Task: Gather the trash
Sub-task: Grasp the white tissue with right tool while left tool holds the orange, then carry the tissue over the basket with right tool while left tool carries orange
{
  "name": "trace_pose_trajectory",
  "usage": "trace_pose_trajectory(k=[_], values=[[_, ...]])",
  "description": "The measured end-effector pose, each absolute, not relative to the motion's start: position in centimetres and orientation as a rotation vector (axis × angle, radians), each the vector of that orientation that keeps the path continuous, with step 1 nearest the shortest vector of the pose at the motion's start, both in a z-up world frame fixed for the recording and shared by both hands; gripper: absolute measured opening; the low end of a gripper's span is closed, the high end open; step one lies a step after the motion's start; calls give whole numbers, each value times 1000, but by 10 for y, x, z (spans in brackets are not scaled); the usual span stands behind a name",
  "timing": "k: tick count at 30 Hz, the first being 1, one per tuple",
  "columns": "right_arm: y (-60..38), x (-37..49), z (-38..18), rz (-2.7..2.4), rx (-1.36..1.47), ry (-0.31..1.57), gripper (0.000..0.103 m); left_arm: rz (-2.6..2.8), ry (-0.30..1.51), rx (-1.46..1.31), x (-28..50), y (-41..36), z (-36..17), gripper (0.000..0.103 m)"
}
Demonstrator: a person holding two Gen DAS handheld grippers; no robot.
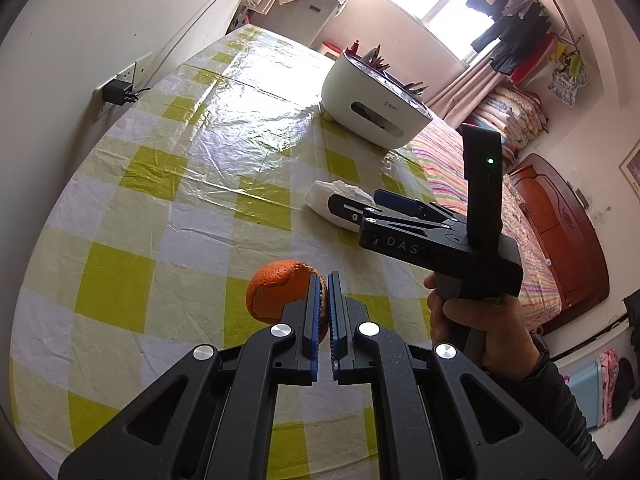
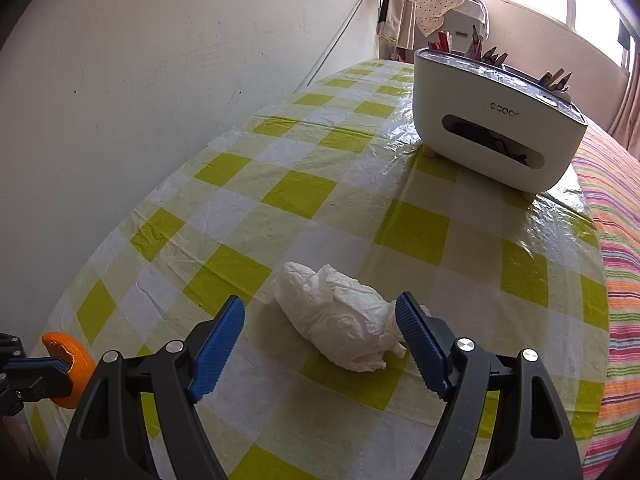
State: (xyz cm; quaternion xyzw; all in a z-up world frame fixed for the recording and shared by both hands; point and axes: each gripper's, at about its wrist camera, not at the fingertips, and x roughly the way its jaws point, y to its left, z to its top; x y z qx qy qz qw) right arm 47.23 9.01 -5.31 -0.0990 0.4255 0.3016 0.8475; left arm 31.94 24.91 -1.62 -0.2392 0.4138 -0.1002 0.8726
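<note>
The left gripper (image 1: 324,280) is pinching a piece of orange peel (image 1: 280,294) between its closed blue pads, gripping it by one torn edge; the peel is curving like a cup, bright orange on the outside with a ragged rim (a thin pale line of pith is showing along the break), and it is hanging just above the checked tablecloth (image 1: 192,184). In the right wrist view the same peel (image 2: 74,364) is showing at the far left, clamped in the other tool.

The right gripper (image 2: 320,328) is standing with its jaws wide apart and nothing pressed between them. A crumpled white tissue (image 2: 340,320) is lying on the yellow-and-white cloth between the two spread fingers; its right end is sitting close against the right pad, though contact cannot be told. The tissue is wadded into a long, creased lump.

A hand (image 1: 476,320) is holding the right tool's grip.

Farther back, a white desk organiser (image 2: 492,128) with pencils is standing near the table's right edge.
</note>
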Motion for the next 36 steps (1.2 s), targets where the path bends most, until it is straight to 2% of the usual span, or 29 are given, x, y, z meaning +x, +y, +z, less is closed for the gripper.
trace_pose_trajectory(k=[2, 4, 7, 25, 36], values=[[94, 475, -61, 596, -247, 914, 71, -213, 861, -495, 319, 247, -14, 4], [93, 475, -67, 598, -245, 940, 40, -214, 854, -491, 317, 244, -11, 4], [83, 467, -67, 595, -214, 925, 32, -215, 845, -480, 315, 240, -7, 4], [-73, 311, -42, 450, 99, 772, 29, -309, 783, -330, 285, 150, 18, 4], [-150, 242, -26, 201, 106, 623, 30, -381, 722, -189, 261, 63, 32, 4]])
